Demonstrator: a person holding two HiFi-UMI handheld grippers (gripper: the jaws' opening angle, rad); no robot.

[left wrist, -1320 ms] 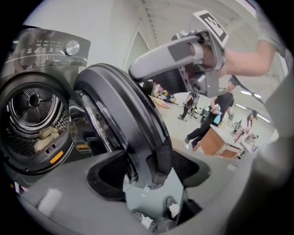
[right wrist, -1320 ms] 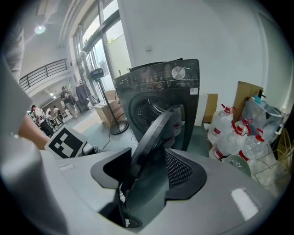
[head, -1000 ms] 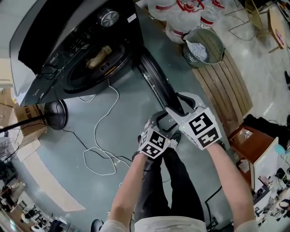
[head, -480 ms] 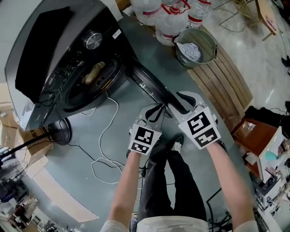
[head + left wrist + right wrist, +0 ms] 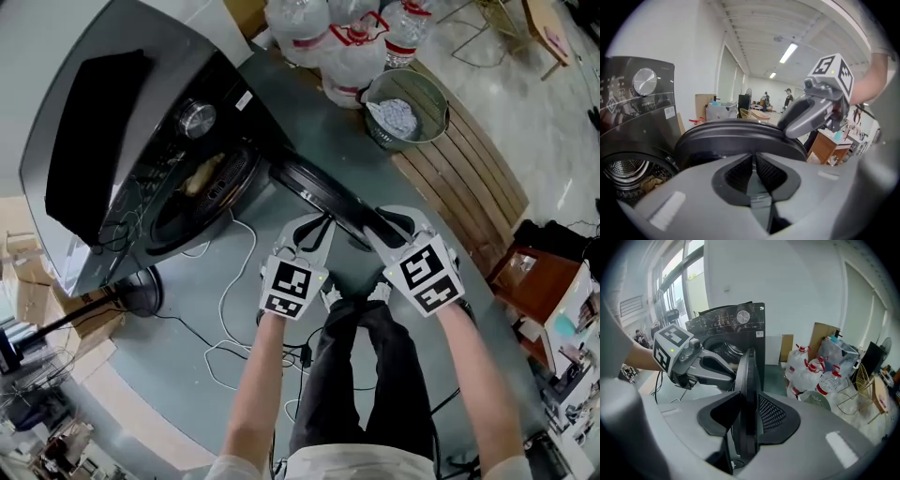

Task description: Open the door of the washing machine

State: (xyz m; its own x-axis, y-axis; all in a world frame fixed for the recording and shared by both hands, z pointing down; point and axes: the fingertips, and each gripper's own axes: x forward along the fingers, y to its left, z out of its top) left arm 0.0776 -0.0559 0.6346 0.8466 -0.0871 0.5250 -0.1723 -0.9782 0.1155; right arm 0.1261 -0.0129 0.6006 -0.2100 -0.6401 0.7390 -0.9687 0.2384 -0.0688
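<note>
The washing machine is standing with its door already swung wide, edge-on to the person, leaving the drum opening exposed. Within the last second the left gripper has closed. Its fingers are now pressing together on nothing, and it is sitting just left of the door's free end. The right gripper has just been closing its jaws, and the pads are now pinching the door's rim between them. Judgement: the door is passing to the right gripper alone. The opening is looking nearly complete, with perhaps a last swing or a release remaining.
</note>
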